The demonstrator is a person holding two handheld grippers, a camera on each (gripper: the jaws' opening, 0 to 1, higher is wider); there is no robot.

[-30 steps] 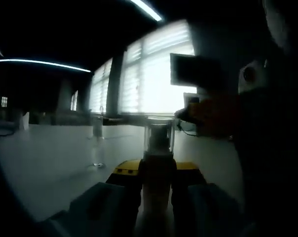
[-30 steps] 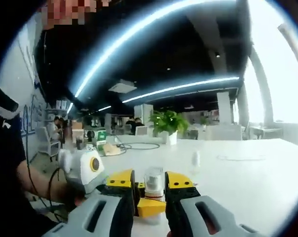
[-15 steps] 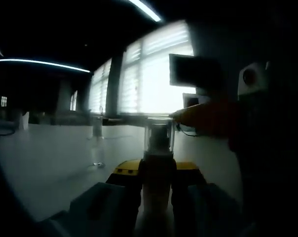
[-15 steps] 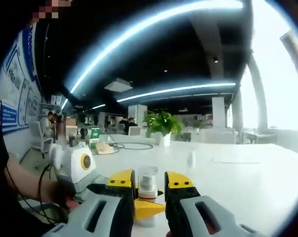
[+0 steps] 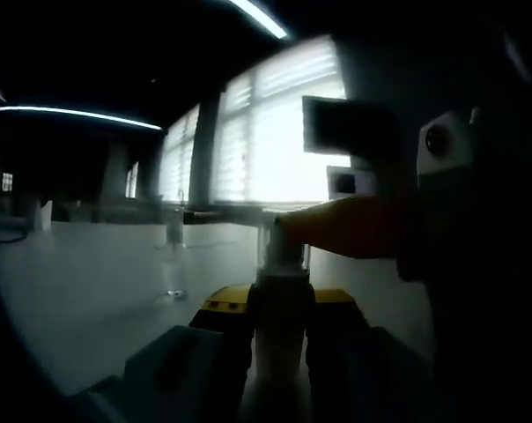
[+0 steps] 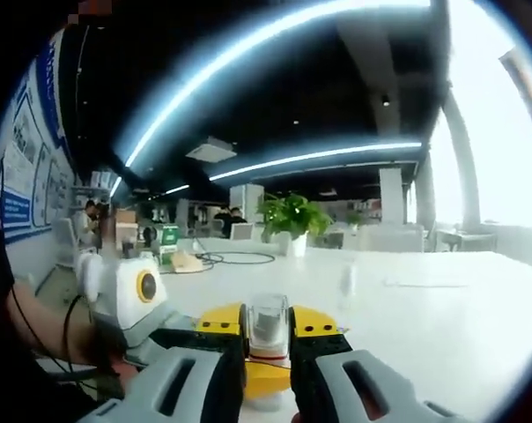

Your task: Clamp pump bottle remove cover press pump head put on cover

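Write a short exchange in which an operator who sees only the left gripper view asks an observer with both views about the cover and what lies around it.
Operator: My left gripper clamps the bottle. An orange jaw reaches the cover from the right. Is the cover gripped?
Observer: In the right gripper view, the right gripper has a yellow jaw on each side of the cover, pressed close against it.
Operator: My view is dark. What lies beyond the bottle on that side?
Observer: A white table, with a potted plant farther back on it.
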